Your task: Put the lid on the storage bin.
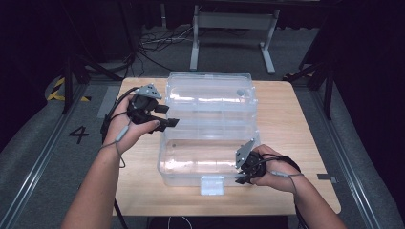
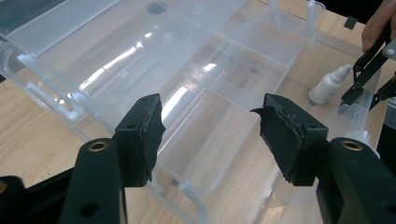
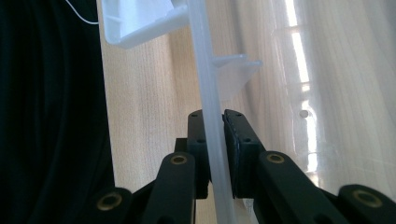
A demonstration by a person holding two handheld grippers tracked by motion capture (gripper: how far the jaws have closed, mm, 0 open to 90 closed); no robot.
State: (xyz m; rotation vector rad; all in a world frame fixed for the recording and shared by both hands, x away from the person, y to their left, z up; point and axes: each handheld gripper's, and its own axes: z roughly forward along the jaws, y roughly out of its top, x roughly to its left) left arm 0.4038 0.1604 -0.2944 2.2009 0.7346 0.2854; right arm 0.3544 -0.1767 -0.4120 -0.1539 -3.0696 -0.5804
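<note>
Right tool (image 3: 215, 154) pinches the box's front wall (image 3: 205, 70) — left tool (image 2: 210, 140) hovers agape.

The open box (image 1: 210, 143) lies on the table (image 1: 286, 124), right of the left gripper (image 1: 165, 117). The right gripper (image 1: 241, 179) sits at its near wall. A bottle (image 2: 329, 84) lies inside, just before that gripper.

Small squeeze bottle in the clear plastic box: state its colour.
White small squeeze bottle, lying inside the clear plastic box; the left gripper view shows it best.
</note>
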